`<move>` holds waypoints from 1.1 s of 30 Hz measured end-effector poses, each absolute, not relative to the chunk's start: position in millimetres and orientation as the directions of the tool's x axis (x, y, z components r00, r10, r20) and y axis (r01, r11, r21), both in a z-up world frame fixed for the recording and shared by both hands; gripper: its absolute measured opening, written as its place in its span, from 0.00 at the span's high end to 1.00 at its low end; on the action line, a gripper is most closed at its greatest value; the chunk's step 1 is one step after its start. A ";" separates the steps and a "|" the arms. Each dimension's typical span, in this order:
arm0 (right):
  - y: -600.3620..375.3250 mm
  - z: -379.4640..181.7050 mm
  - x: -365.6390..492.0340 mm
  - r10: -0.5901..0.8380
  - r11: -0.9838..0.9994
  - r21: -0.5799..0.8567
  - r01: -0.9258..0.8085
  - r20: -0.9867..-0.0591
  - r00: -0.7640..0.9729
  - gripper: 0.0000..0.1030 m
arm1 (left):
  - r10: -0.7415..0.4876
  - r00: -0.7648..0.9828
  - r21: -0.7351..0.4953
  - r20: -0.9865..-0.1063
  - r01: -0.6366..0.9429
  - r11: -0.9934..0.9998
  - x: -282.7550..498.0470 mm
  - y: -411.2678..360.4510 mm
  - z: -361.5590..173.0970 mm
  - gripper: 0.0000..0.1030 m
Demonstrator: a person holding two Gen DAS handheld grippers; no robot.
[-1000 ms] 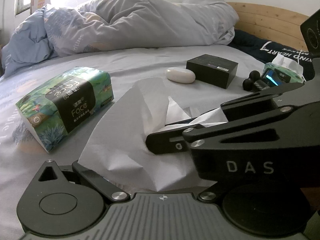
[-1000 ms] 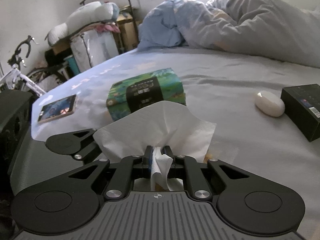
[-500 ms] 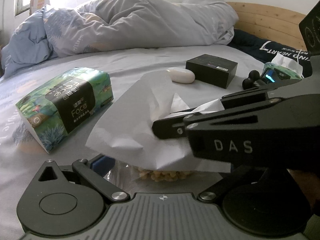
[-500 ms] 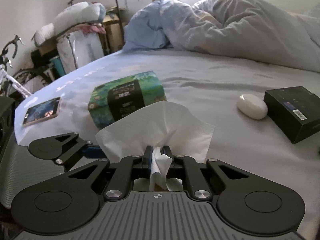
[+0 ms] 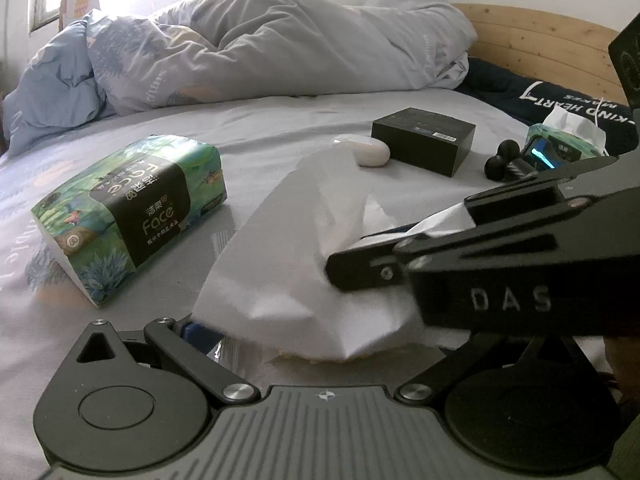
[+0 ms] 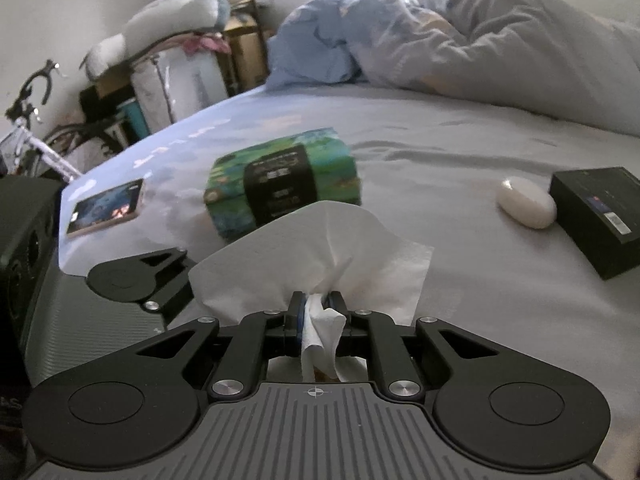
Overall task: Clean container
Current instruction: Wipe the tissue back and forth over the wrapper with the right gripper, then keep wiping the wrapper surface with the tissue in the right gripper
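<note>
- White tissue [image 6: 320, 264] is clamped in your right gripper [image 6: 318, 304]. Its jaws are together on a twisted tail of the sheet, and the rest fans out ahead of them.
- Container [image 5: 228, 354]: only a sliver of clear wall and a pale yellowish strip show under the tissue, low in the left wrist view. It sits within the span of your left gripper [image 5: 320, 344], over the bed [image 5: 280, 136] and well short of the headboard end.
- Left gripper: one blue-padded finger lies just beside the clear wall, while the other is hidden behind the right gripper. I cannot tell whether it is clamped on the container or standing apart.
- Stage: the tissue lies over the container. How clean the container is cannot be judged, because its mouth and inside are covered.
- Risk: a thin sheet held by one pinched tail may tear or slip out if you drag it hard against a rim.
- Risk: if the yellowish strip is loose contents, a push from the side could tip the container and spill them on the sheet. The soft mattress gives no firm backing.
- Risk: the draped tissue blinds both views, so you may press wide of the container.
- Bystanders: the green tissue pack [image 5: 132, 220], white case [image 5: 366, 152] and black box [image 5: 424, 144] lie well apart toward the middle of the bed.
</note>
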State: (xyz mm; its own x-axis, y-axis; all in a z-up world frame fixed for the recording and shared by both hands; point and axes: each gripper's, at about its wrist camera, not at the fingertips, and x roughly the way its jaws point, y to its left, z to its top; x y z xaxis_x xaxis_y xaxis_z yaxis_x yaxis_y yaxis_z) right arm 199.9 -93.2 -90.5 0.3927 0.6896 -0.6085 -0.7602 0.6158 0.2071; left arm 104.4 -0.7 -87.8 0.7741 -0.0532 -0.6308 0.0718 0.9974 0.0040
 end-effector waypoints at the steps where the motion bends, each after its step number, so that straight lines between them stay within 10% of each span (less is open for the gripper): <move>1: -92.8 -90.8 200.2 0.694 0.612 0.211 -0.762 -0.606 0.390 0.87 | -0.053 0.774 0.005 -0.631 0.072 0.997 104.5 -1.0 -87.7 0.00; 33: -104.5 -95.6 212.1 0.651 0.687 0.183 -0.703 -0.584 0.485 0.89 | -0.055 0.774 0.005 -0.631 0.075 0.997 104.9 -0.4 -87.6 0.00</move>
